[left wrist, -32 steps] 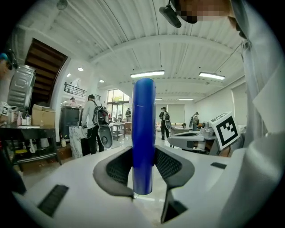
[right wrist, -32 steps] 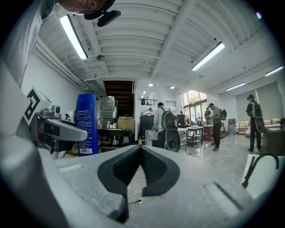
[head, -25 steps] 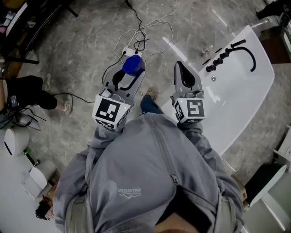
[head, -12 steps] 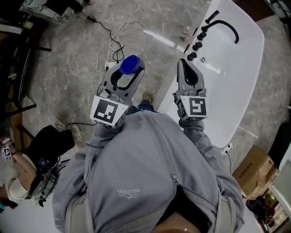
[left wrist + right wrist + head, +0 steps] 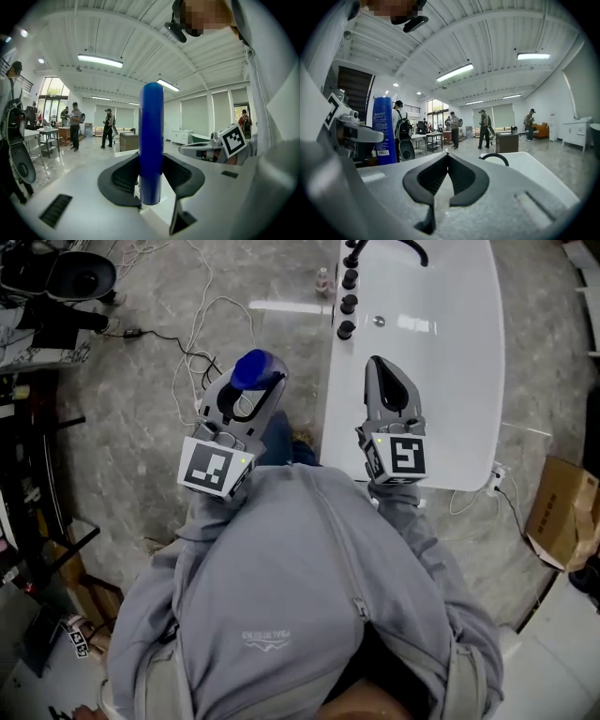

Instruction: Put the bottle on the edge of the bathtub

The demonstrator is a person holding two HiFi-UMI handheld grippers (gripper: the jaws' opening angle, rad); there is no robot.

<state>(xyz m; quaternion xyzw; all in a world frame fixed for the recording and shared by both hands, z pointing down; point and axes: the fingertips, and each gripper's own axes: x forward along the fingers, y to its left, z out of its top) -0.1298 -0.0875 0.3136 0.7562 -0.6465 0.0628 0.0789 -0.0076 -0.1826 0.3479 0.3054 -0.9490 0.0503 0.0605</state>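
I've swung round to face the bathtub; left fingers clamp the bottle (right fingers together, empty), so placing comes next.

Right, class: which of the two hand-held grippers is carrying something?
The left hand-held gripper: its jaws clamp the blue bottle. The right hand-held gripper has its jaws shut together with nothing between them.

**Blue Bottle Held Beside the Bathtub**

The left gripper clasped a blue bottle above the grey marble floor, just beside the white bathtub. The right gripper, jaws together, hung over the tub. Black knobs lined its rim.
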